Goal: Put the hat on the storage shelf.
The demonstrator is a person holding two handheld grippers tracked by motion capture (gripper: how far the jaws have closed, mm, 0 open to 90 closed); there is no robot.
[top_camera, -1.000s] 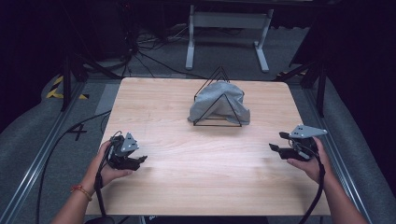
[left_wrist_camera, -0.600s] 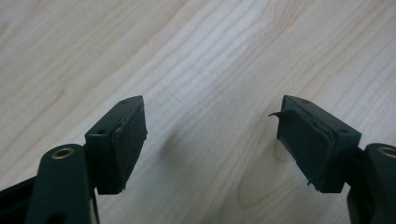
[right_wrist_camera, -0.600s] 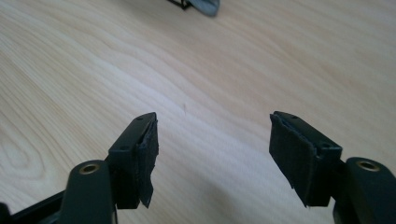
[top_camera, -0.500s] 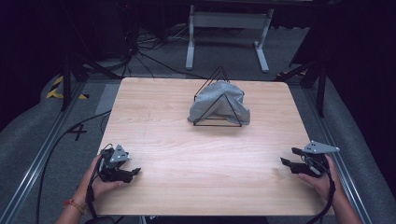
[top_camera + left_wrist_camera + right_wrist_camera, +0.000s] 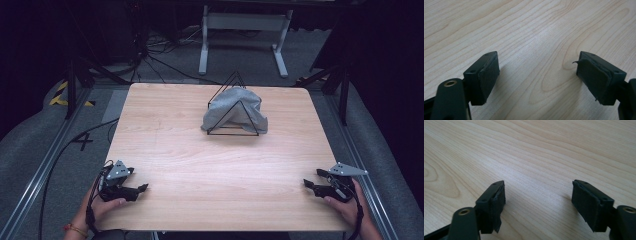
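Both our left gripper [image 5: 142,188] and right gripper [image 5: 307,183] have just been opening, empty, over the table [image 5: 215,170], well apart from the cloth [image 5: 235,112].

The grey cloth [image 5: 235,114] hides most of the wire stand [image 5: 234,80], and the bottom edge crops both forearms.

A grey cloth [image 5: 235,112] is lying draped over a black wire frame [image 5: 233,107] shaped like a triangular tent, standing upright at the far middle of the wooden table [image 5: 210,170]. The fabric is hanging crumpled down both sloping sides, its folds bunching toward the right, while the frame's peak and front triangle are showing bare. Both are sitting well apart from the near edge.
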